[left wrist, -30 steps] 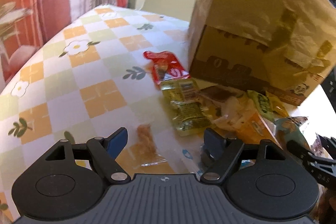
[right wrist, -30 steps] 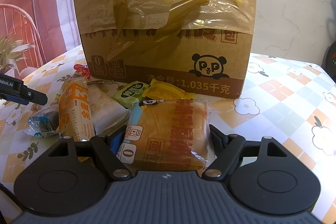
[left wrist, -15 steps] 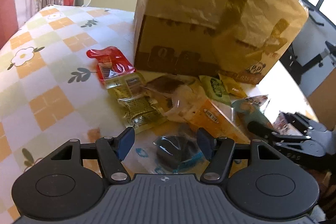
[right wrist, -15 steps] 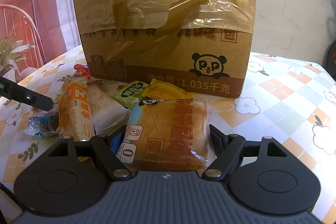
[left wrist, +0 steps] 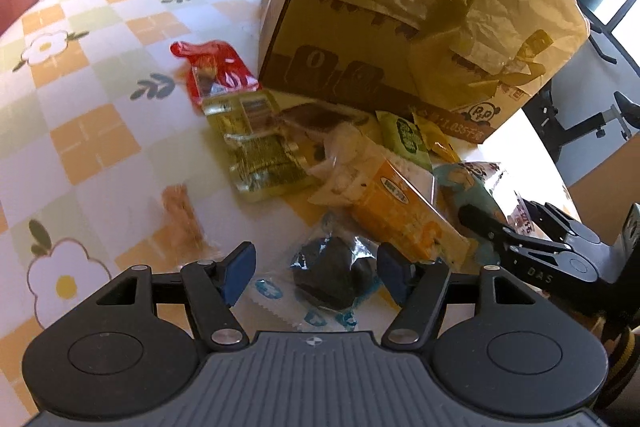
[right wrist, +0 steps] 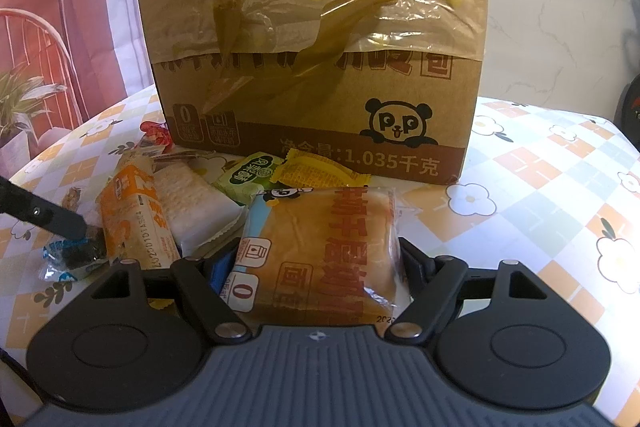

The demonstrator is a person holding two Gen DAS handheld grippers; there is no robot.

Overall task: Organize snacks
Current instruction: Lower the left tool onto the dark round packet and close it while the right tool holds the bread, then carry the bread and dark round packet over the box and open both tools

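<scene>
Left wrist view: left tongs [left wrist: 316, 269] spread wide around dark cookie packet [left wrist: 334, 277], lower centre, pads not touching. Close squarely on the cookie, not the crinkly wrapper edge. Right tongs [right wrist: 310, 261] straddle bread pack [right wrist: 320, 247] at lower centre; grip unclear. Cardboard box [right wrist: 316, 67] behind the pile on worktop [left wrist: 80, 131].

The table [right wrist: 532, 183] wears a checked cloth with flowers and carries a tall cardboard box [right wrist: 320, 99]. Snack packets lie in front of the box: a bread packet [right wrist: 320, 247], an orange packet [right wrist: 132, 219], a green packet [right wrist: 248, 175], a red packet [left wrist: 212, 71] by the box's corner and a dark cookie packet [left wrist: 332, 275] farthest from the box.
</scene>
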